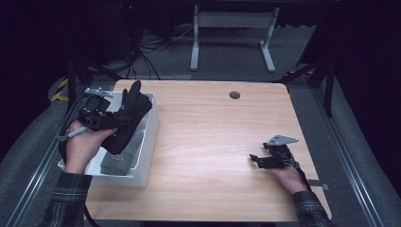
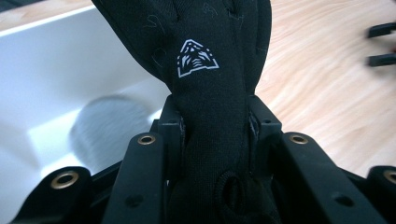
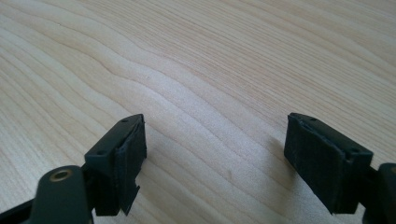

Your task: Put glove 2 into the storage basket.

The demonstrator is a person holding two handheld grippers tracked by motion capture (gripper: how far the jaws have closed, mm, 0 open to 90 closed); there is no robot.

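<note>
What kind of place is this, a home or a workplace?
Probably a lab or recording workspace: a bare wooden table on grey carpet, loose cables on the floor behind it, and another desk's metal frame against dark surroundings.

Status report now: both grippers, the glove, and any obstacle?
Left gripper shut on black glove, held over white bin. Right gripper open, empty, on table. Grey item lies in bin. Nothing in the way.

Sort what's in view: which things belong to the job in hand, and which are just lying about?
In the job:
- black glove, clamped in the left gripper
- white bin beneath it
- grey folded item lying in the bin

Lying about:
- right gripper, open, resting on the table
- round dark grommet in the tabletop
- white-legged desk frame behind
</note>
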